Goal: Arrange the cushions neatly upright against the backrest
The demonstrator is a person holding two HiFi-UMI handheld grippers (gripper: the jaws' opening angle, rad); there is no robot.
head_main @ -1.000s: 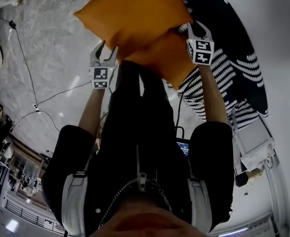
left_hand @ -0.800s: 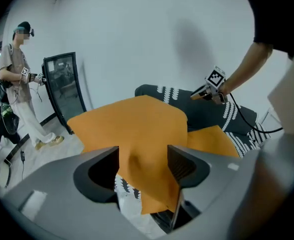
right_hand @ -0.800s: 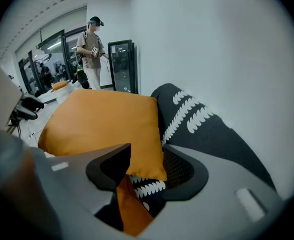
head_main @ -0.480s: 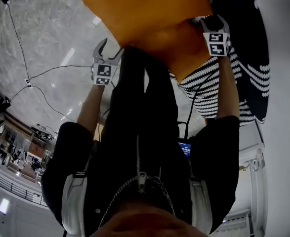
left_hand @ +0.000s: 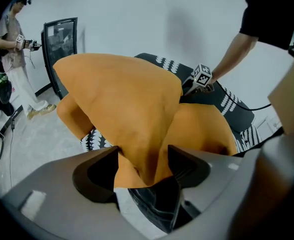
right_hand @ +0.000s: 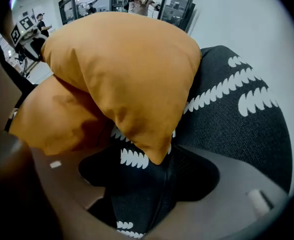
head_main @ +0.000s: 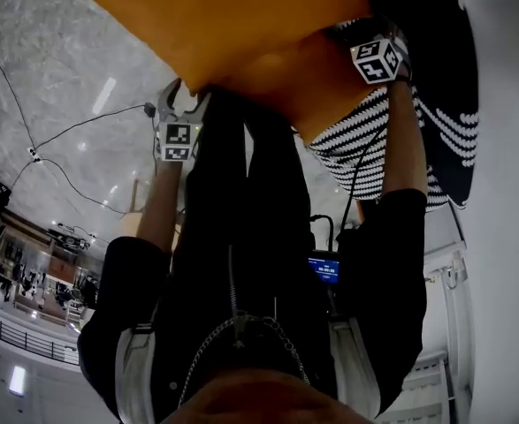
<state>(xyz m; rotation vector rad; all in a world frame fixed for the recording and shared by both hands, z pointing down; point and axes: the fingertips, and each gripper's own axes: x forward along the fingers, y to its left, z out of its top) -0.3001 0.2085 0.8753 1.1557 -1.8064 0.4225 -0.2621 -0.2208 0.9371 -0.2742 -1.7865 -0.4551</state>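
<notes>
Filling the right of the head view, a black seat (head_main: 445,78) printed with white scallops carries two orange cushions. The upper cushion (head_main: 232,16) lies slanted across the lower cushion (head_main: 316,82). Only the right gripper view shows the upper cushion's pointed corner hanging over the printed fabric. Only the left gripper view shows a dark-framed screen (left_hand: 61,49) and a bystander (left_hand: 14,44) beyond the seat.

The left gripper (left_hand: 142,159) has its jaws spread wide, having just opened and then eased in slightly. The upper cushion's near corner droops between them, loose rather than squeezed. The right gripper (right_hand: 152,176) gapes at its widest, its jaws just opening further. Only seat fabric lies behind the gap, with the cushion tip just above it.

The head view alone shows a thin cable (head_main: 64,140) on the marbled floor (head_main: 56,51).
</notes>
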